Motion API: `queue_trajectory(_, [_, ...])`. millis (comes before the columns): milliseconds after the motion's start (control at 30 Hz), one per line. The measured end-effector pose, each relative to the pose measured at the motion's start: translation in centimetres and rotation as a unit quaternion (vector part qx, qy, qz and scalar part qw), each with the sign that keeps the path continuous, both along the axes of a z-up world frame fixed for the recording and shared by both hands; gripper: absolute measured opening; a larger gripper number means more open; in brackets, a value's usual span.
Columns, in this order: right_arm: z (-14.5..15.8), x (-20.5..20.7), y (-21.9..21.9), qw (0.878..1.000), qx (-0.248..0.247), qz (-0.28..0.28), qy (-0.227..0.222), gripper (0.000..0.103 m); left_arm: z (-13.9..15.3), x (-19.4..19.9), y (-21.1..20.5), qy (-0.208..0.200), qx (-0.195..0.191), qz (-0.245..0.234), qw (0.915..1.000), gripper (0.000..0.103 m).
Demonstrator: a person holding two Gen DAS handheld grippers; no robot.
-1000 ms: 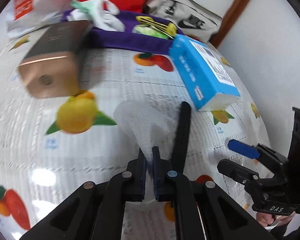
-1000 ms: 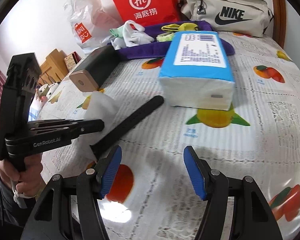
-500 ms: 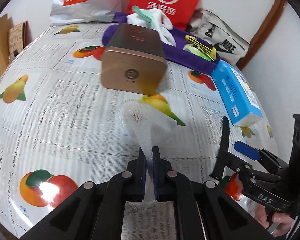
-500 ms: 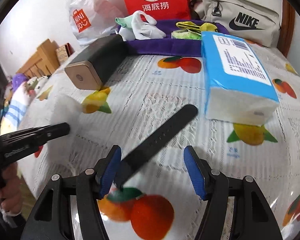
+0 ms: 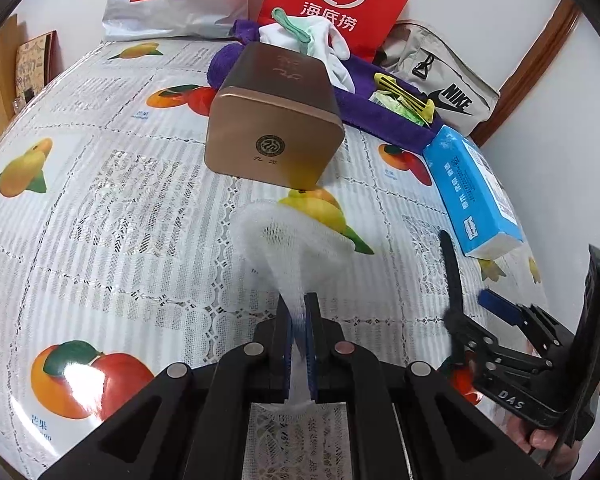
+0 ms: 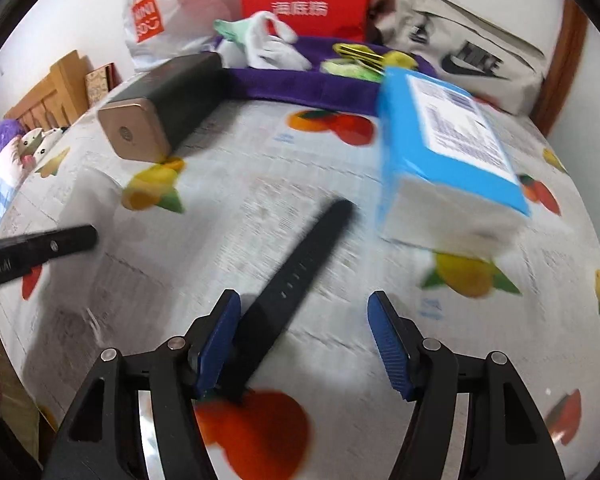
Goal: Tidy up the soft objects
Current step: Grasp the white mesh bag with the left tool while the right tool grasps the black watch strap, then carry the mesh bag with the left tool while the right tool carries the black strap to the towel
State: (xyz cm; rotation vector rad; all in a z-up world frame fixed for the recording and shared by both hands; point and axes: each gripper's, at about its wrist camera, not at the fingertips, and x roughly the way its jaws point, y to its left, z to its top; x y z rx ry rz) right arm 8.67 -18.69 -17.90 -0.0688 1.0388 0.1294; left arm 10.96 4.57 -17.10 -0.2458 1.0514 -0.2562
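Downward, both grippers (tilted steeply).

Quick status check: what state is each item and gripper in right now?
left gripper: shut on the white mesh net
white mesh net: pinched at one end, flared open ahead
right gripper: open, black strap between its fingers, not gripped
black strap: flat on the tablecloth
copper tin: lying on its side
blue tissue pack: lying flat, looks sealed
purple towel: spread out, gloves on it
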Motion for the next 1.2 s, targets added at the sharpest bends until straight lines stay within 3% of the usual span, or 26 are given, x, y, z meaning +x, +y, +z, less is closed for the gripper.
queue_trajectory(133, [0.0, -0.6, -1.8, 1.000, 0.015, -0.006, 0.004, 0.065, -0.2, 0.0, 0.2, 0.003, -0.002, 0.003, 1.0000, 0.006])
queue_trajectory(300, [-0.1, -0.1, -0.6, 0.999, 0.021, 0.024, -0.019, 0.064, -0.2, 0.2, 0.4, 0.004, 0.000, 0.008, 1.0000, 0.006])
queue_trajectory(367, [-0.2, 0.1, 0.1, 0.998, 0.024, 0.041, -0.032, 0.055, -0.1, 0.3, 0.5, 0.004, 0.003, 0.009, 0.9999, 0.006])
queue_trajectory(433, [-0.2, 0.3, 0.4, 0.997, 0.032, 0.052, -0.038, 0.021, -0.1, 0.3, 0.7, 0.005, 0.005, 0.012, 0.9999, 0.006])
queue_trajectory(733, [-0.1, 0.8, 0.0, 0.996, 0.066, 0.051, -0.019, 0.024, -0.2, 0.4, 0.8, 0.003, 0.006, 0.015, 0.9999, 0.006])
queue_trajectory(933, [-0.2, 1.1, 0.6, 0.996, 0.049, 0.061, -0.031, 0.025, -0.3, 0.5, 0.6, 0.001, 0.007, 0.013, 0.9999, 0.006])
queue_trajectory(1200, [0.2, 0.7, -1.5, 0.993, 0.097, 0.061, -0.019, 0.020, -0.2, 0.5, 0.4, -0.005, 0.001, 0.012, 0.9999, 0.006])
